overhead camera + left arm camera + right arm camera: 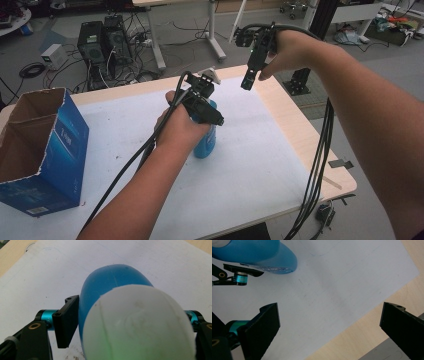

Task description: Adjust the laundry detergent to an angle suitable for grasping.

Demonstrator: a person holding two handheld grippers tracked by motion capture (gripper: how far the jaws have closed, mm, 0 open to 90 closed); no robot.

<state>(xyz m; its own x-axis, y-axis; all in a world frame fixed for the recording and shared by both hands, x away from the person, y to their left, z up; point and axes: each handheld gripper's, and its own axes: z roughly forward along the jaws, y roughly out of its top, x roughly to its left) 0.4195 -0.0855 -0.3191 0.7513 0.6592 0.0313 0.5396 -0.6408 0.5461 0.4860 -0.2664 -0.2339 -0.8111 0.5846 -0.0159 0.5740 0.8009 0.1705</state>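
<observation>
A blue bottle (pixel 206 144) with a rounded white cap (pixel 140 325) stands upright on the white sheet in the middle of the table. My left gripper (pixel 212 117) comes at it from the near side, jaws on either side of its upper body. In the left gripper view one black finger (pixel 66 322) lies against the blue side (pixel 112 277); the cap hides the other finger. My right gripper (pixel 247 82) hangs in the air above the table's far right, apart from the bottle. Its jaws (pixel 329 322) stand wide open with nothing between them. The bottle (pixel 262 255) shows at that view's upper left.
An open blue cardboard box (pixel 42 150) stands at the table's left edge. A white sheet (pixel 250 170) covers most of the wooden tabletop (pixel 300 130). Black cables (pixel 317 165) hang off the right edge. Computer cases (pixel 102 42) and table legs stand on the floor beyond.
</observation>
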